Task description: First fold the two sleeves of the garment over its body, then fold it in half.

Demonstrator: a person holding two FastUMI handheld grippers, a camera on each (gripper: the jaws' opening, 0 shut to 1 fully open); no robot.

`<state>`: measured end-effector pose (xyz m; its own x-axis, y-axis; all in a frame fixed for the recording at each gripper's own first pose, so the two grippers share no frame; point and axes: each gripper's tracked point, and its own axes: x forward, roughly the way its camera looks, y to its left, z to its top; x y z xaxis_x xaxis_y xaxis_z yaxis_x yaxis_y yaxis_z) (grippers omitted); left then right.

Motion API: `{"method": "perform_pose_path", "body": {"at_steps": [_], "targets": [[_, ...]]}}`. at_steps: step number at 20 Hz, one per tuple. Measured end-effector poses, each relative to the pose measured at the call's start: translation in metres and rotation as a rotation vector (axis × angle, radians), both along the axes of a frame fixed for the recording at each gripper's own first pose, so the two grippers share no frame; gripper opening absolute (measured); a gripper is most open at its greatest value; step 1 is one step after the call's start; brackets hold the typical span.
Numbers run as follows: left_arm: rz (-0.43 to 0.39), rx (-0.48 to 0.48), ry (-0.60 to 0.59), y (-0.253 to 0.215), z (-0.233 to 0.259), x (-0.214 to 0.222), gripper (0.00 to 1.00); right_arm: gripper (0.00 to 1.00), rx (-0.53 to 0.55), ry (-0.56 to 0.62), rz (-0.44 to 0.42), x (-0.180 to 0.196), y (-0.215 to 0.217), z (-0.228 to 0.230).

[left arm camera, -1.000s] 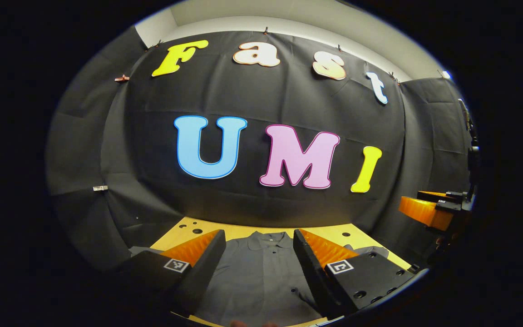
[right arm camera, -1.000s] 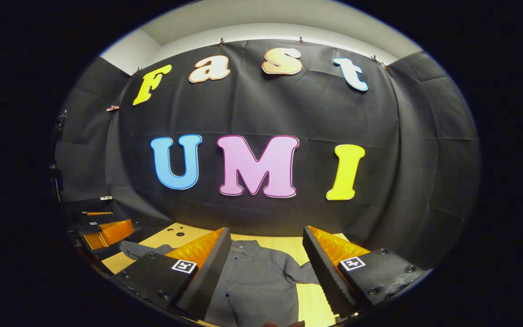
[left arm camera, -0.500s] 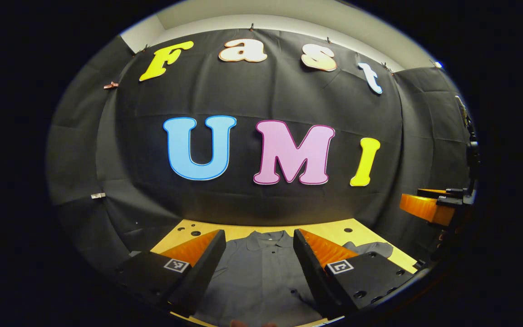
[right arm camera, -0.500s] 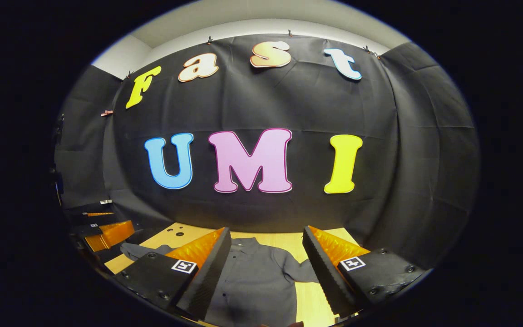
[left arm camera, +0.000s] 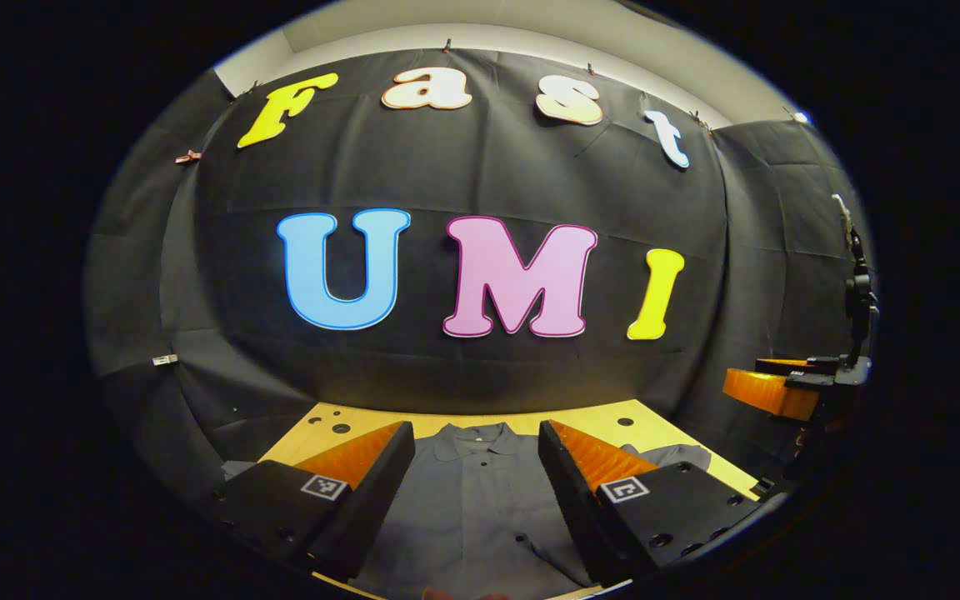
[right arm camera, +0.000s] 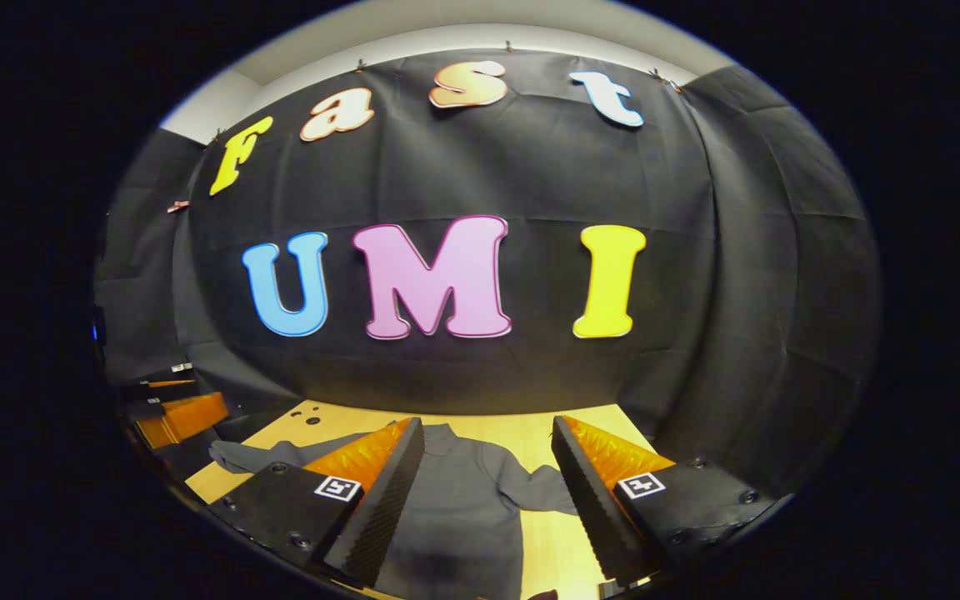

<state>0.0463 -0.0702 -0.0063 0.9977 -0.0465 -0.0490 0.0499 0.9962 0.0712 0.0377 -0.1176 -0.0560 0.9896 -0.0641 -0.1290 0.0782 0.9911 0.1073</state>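
both grippers, left (left arm camera: 472, 467) and right (right arm camera: 488, 467), are hovering with jaws open above the shirt (left arm camera: 467, 508) lying on the bench (left arm camera: 605, 417).

Right hand-held gripper (right arm camera: 480, 500) swung rightward — garment (right arm camera: 463, 508) shifted left.

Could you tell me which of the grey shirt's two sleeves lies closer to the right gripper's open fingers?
The sleeve spread toward the wooden table's bare side, reaching between the right gripper's fingers. The other sleeve stretches off toward the left gripper.
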Motion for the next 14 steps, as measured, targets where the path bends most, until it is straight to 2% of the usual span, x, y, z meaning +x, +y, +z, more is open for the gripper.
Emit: {"method": "perform_pose_path", "body": {"at_steps": [4, 8, 11, 14], "targets": [[-0.023, -0.039, 0.041, -0.020, -0.012, 0.008, 0.94, 0.96, -0.011, 0.099, -0.101, 0.030, -0.087, -0.062], [0.047, -0.056, 0.103, -0.017, -0.032, 0.019, 0.94, 0.96, -0.016, 0.223, -0.185, 0.064, -0.176, -0.145], [0.108, -0.043, 0.133, -0.016, -0.040, 0.024, 0.94, 0.96, 0.014, 0.337, -0.244, 0.089, -0.223, -0.218], [0.130, -0.008, 0.154, -0.022, -0.045, 0.025, 0.94, 0.96, 0.034, 0.431, -0.264, 0.098, -0.250, -0.274]]}}
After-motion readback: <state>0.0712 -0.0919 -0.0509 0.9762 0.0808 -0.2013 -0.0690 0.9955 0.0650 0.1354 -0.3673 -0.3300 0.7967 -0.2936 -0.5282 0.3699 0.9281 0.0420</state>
